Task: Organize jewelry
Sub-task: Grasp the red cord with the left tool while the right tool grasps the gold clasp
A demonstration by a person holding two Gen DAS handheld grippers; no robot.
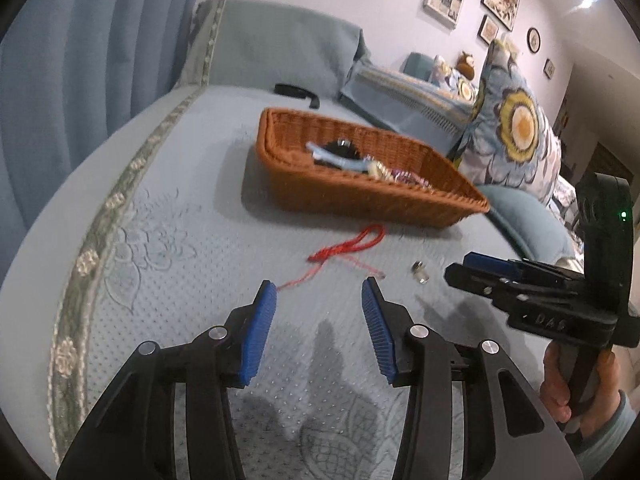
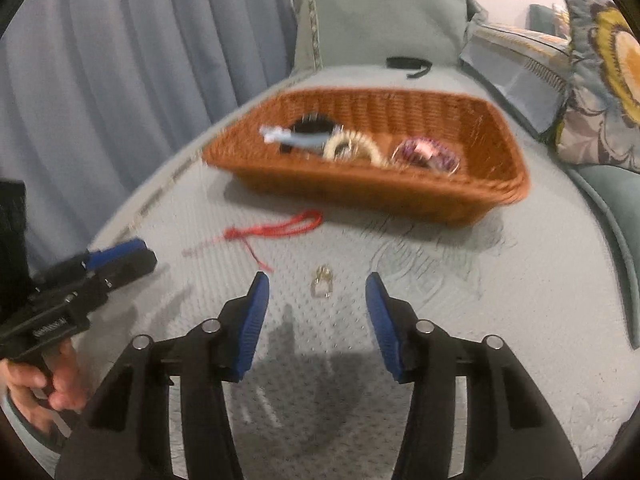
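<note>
A brown wicker basket (image 1: 362,196) (image 2: 400,192) sits on the blue-grey bedspread and holds several jewelry pieces: a black one, a pale blue one, a cream beaded bracelet (image 2: 352,148) and a purple bracelet (image 2: 426,154). A red cord (image 1: 348,246) (image 2: 276,230) lies on the cover in front of the basket. A small metal ring (image 1: 420,272) (image 2: 322,286) lies to its right. My left gripper (image 1: 320,292) is open and empty, just short of the cord's loose end. My right gripper (image 2: 318,284) is open, its fingers on either side of the ring.
A black strap (image 1: 298,92) lies behind the basket near the pillow. Flowered cushions (image 1: 516,128) stand to the right. Blue curtains (image 1: 80,60) hang at the left past the bed's edge. Each gripper shows in the other's view.
</note>
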